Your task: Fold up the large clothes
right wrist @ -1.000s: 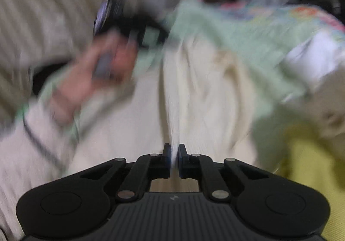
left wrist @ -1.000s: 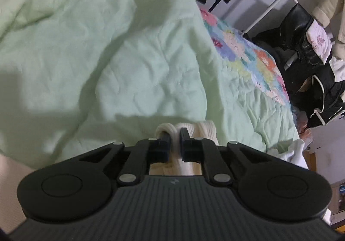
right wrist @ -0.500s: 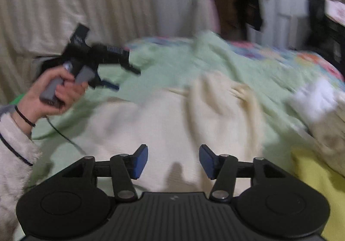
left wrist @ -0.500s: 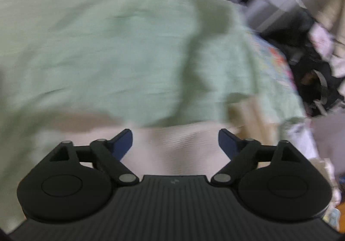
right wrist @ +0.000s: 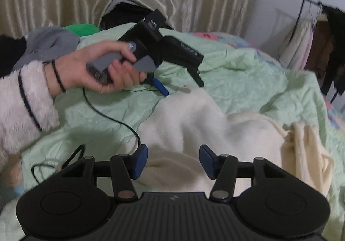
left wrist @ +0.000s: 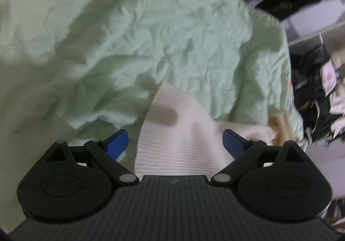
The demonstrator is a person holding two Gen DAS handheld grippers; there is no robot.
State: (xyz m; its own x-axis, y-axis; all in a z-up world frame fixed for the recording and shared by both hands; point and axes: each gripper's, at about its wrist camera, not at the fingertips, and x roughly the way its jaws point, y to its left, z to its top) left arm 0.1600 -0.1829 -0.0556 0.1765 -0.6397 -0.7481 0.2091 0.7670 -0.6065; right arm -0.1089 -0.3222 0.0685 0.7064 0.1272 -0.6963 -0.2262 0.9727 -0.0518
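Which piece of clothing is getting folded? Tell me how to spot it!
Look at the bed covered by the pale green quilt. Lying on top of it, just ahead of the open right tongs, is the cream knit sweater. It is the only big white, ribbed, fuzzy thing there; the yellower cloth with cords beside it is smaller.

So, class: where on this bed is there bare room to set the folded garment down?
Bare pale green quilted bedspread lies beyond the cream knitted sweater, towards the clothes rack. It is crowded at the near right by the cream drawstring bag, and at the left by the black cable.
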